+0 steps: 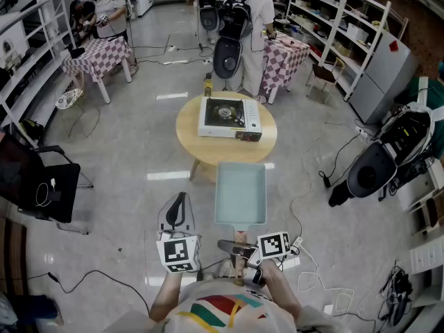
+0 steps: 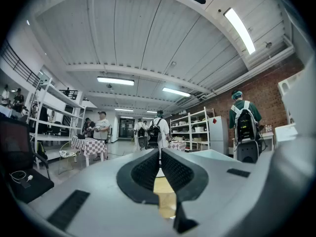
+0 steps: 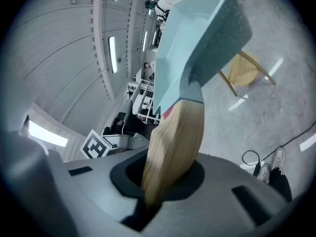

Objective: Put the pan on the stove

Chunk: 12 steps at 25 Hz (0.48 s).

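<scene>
A pale blue rectangular pan (image 1: 241, 194) hangs in the air in front of me, short of the round wooden table (image 1: 187, 134). My right gripper (image 1: 236, 247) is shut on its wooden handle (image 3: 175, 142), and the pan's body (image 3: 197, 38) rises beyond the jaws in the right gripper view. A white portable gas stove (image 1: 227, 117) with a black burner sits on the table, nothing on it. My left gripper (image 1: 177, 212) is held beside the pan to its left. Its jaws are shut together on nothing (image 2: 159, 168).
Behind the table stand people with backpacks (image 1: 239, 26) and two checkered tables (image 1: 97, 54). Shelving (image 1: 340, 26) lines the right wall. A black chair (image 1: 41, 186) is at left, a black machine (image 1: 378, 165) at right. Cables (image 1: 312, 269) lie on the floor.
</scene>
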### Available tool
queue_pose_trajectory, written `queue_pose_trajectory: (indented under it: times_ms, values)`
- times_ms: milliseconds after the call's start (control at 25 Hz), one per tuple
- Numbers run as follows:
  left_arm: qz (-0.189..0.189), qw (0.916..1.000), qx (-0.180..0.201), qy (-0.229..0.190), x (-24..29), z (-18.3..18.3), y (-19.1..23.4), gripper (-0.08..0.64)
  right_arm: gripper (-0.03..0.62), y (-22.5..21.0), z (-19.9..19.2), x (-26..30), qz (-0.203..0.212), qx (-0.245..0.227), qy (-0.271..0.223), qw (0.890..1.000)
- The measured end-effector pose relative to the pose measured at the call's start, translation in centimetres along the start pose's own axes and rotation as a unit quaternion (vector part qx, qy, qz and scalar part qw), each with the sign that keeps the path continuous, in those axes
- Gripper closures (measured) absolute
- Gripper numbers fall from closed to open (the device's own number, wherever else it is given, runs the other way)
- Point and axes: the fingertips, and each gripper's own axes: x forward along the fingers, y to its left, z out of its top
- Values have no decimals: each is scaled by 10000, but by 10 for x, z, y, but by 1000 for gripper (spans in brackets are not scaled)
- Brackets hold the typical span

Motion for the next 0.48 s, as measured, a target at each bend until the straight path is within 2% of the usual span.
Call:
queue_pose_trajectory:
  times_ms: [320, 480]
  values:
    - [31, 10000, -39, 74, 0, -6, 5, 548, 583, -3, 0, 0, 22, 113, -28, 9999]
    - [27, 9997, -59, 240, 0, -16, 5, 548, 583, -5, 0, 2, -36, 120, -5, 9999]
